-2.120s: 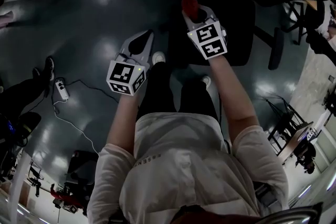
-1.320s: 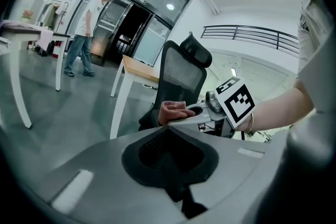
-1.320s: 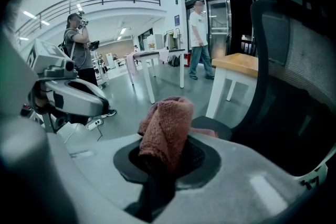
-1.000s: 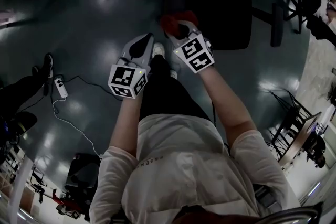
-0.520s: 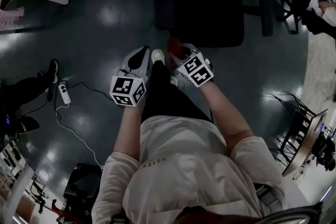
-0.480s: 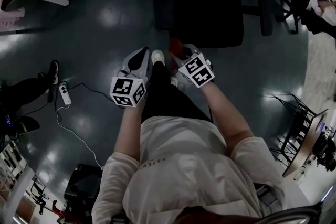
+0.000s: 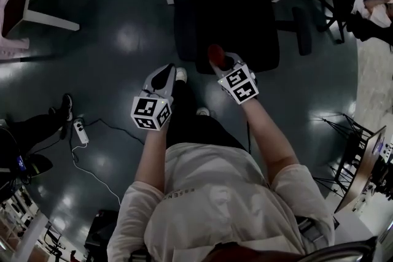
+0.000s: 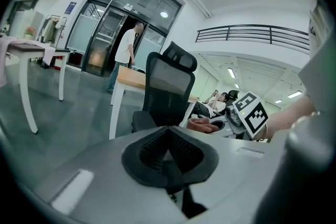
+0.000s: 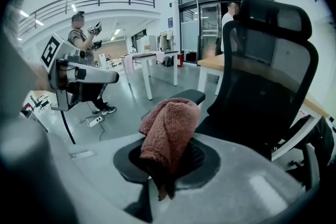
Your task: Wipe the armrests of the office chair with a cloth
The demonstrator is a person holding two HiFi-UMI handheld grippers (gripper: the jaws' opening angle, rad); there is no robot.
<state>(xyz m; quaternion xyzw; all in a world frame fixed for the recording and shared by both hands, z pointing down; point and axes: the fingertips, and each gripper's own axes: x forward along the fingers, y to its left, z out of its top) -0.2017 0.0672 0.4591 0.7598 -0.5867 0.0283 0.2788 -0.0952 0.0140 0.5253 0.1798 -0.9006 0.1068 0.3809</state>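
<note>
Dim floor (image 7: 116, 3), office chair (image 7: 227, 15) half-dark. Right tool (image 7: 223, 62) clamps cloth (image 9: 169, 128); left tool (image 8: 169, 150) closed.

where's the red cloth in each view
Head view: the cloth is above centre, at the tip of the right gripper.
Left gripper view: the cloth is small, right of centre, low beside the office chair.
Right gripper view: the cloth is at centre, clamped in the jaws.
Shared landmark: the black office chair.
</note>
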